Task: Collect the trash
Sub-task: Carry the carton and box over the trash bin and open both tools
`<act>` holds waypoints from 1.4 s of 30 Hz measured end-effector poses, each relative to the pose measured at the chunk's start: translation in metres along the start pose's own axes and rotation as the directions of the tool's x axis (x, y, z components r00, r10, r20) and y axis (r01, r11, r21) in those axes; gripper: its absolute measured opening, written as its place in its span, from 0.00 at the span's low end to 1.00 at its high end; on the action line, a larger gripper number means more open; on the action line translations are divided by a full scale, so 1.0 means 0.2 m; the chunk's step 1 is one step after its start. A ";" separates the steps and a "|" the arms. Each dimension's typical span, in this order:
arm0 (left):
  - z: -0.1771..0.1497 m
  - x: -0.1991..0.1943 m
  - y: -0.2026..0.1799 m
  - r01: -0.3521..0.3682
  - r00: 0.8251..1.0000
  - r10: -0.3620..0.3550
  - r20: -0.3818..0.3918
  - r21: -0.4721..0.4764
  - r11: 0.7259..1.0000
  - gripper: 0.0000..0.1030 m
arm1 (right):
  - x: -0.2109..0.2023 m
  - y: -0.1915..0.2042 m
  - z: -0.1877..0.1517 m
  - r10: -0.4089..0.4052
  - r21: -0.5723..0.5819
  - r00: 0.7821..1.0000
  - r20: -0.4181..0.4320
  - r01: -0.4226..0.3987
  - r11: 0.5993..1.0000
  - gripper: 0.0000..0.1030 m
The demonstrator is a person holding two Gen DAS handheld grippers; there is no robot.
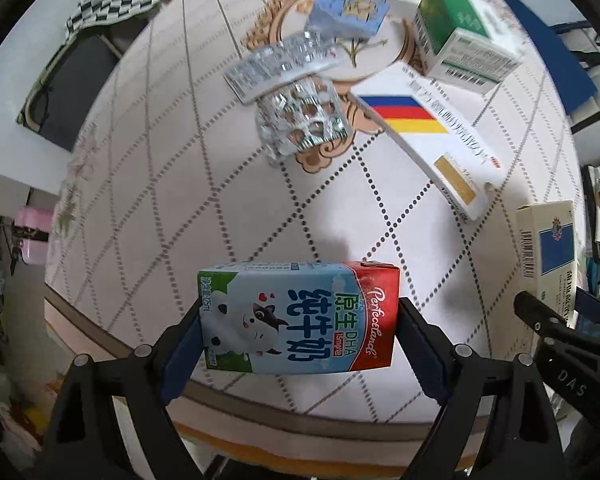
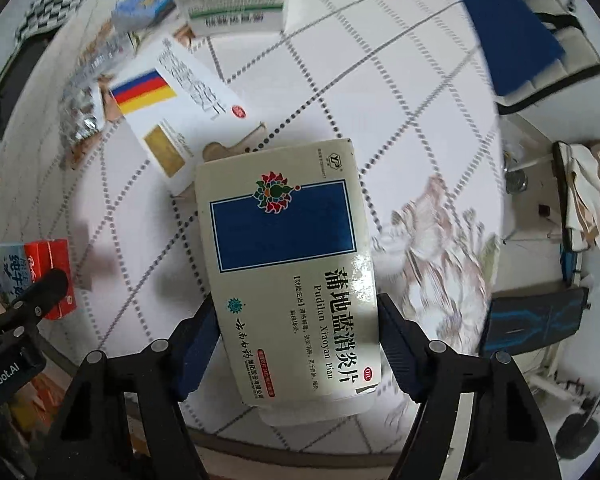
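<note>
Left wrist view: the left gripper [image 1: 300,344] clamps a milk carton [image 1: 298,318] at 6 o'clock, above the table's [image 1: 148,184] edge; blister packs [image 1: 296,92] and a striped box [image 1: 432,136] lie toward 12.
Right wrist view: the right gripper [image 2: 300,344] grips a cream medicine box [image 2: 288,264] at centre; green-white box [image 2: 236,0] at 11 o'clock.

Milk cartons: one, small blue and red paper carton with a cartoon cow [image 1: 298,318].
Medicine boxes: four, cardboard: cream with blue rectangle [image 2: 288,264], white with striped flag [image 1: 428,132], green and white [image 1: 460,36], light blue [image 1: 348,12].
Blister packs: two, silver foil [image 1: 280,64] [image 1: 304,116].
</note>
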State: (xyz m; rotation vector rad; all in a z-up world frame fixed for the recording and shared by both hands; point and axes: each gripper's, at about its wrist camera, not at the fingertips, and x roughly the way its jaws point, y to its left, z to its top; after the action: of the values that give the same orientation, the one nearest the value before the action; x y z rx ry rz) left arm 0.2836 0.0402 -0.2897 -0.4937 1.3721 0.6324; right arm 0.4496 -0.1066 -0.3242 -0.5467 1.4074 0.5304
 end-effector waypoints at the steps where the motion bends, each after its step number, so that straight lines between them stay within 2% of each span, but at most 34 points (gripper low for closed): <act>1: -0.02 -0.03 0.01 0.002 1.000 -0.003 0.016 0.007 1.000 0.87 | -0.05 0.01 -0.03 0.002 0.018 1.000 0.021 -0.002 1.000 0.74; 4: -0.11 -0.14 0.06 0.028 0.998 -0.029 0.062 0.029 0.999 0.87 | -0.20 0.10 -0.14 0.005 0.052 0.997 0.071 -0.009 0.999 0.74; 8: -0.25 -0.33 0.18 0.061 0.989 -0.073 0.130 0.091 0.994 0.87 | -0.38 0.31 -0.47 0.011 0.098 0.991 0.134 -0.024 0.995 0.74; 9: -0.29 -0.36 0.23 0.069 0.986 -0.084 0.142 0.108 0.992 0.87 | -0.45 0.29 -0.56 0.016 0.112 0.989 0.150 -0.033 0.993 0.74; 10: -0.33 -0.38 0.27 0.076 0.984 -0.094 0.152 0.122 0.990 0.87 | -0.43 0.31 -0.57 0.019 0.122 0.987 0.162 -0.039 0.992 0.74; 11: -0.37 -0.41 0.31 0.083 0.981 -0.105 0.162 0.137 0.987 0.87 | -0.48 0.37 -0.66 0.019 0.141 0.984 0.178 -0.045 0.989 0.74; 13: -0.50 -0.46 0.41 0.103 0.976 -0.133 0.172 0.172 0.980 0.87 | -0.53 0.39 -0.74 0.021 0.172 0.981 0.193 -0.055 0.984 0.74; 16: -0.66 -0.46 0.54 0.126 0.974 -0.162 0.157 0.217 0.968 0.87 | -0.58 0.53 -0.98 0.049 0.232 0.979 0.197 -0.095 0.968 0.74; 20: -0.86 -0.33 0.70 0.199 0.977 -0.210 0.034 0.210 0.957 0.87 | -0.52 0.68 -1.30 0.104 0.274 0.983 0.149 -0.142 0.951 0.74; 21: -0.92 -0.26 0.74 0.231 0.972 -0.232 -0.018 0.204 0.951 0.87 | -0.48 0.72 -1.38 0.123 0.276 0.985 0.122 -0.152 0.949 0.74; 24: -1.04 -0.05 0.80 0.261 0.964 -0.246 -0.101 0.185 0.947 0.87 | -0.30 0.80 -1.56 0.156 0.289 0.986 0.049 -0.164 0.943 0.74; 26: -1.10 0.16 0.84 0.277 0.955 -0.257 -0.148 0.141 0.950 0.87 | -0.09 0.84 -1.69 0.170 0.303 0.985 -0.013 -0.158 0.940 0.74; 31: -1.17 0.75 0.84 0.346 0.904 -0.325 -0.278 0.030 0.938 0.88 | 0.44 0.83 -1.86 0.251 0.377 0.963 -0.099 -0.197 0.905 0.74; 35: -1.20 1.20 0.80 0.385 0.867 -0.374 -0.330 -0.036 0.922 0.89 | 0.95 0.79 -1.92 0.324 0.440 0.937 -0.131 -0.238 0.866 0.74; 36: -1.21 1.33 0.79 0.394 0.855 -0.388 -0.343 -0.057 0.917 0.95 | 1.08 0.79 -1.93 0.336 0.452 0.933 -0.130 -0.246 0.858 0.74; 38: -1.22 1.51 0.78 0.399 0.843 -0.405 -0.354 -0.093 0.912 0.97 | 1.31 0.78 -1.93 0.365 0.460 0.922 -0.130 -0.270 0.846 0.75; 41: -1.25 1.68 0.79 0.381 0.852 -0.393 -0.346 -0.105 0.919 0.97 | 1.60 0.79 -1.92 0.428 0.477 0.896 -0.120 -0.327 0.816 0.76; 42: -1.27 1.70 0.79 0.365 0.860 -0.377 -0.343 -0.102 0.925 0.97 | 1.70 0.79 -1.92 0.452 0.481 0.883 -0.124 -0.345 0.806 0.83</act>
State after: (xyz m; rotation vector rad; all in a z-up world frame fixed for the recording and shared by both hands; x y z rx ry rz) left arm 0.0171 0.0313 -0.6554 -0.9109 1.5522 0.2515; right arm 0.0854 -0.2240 -0.7015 0.0793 1.8229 0.4622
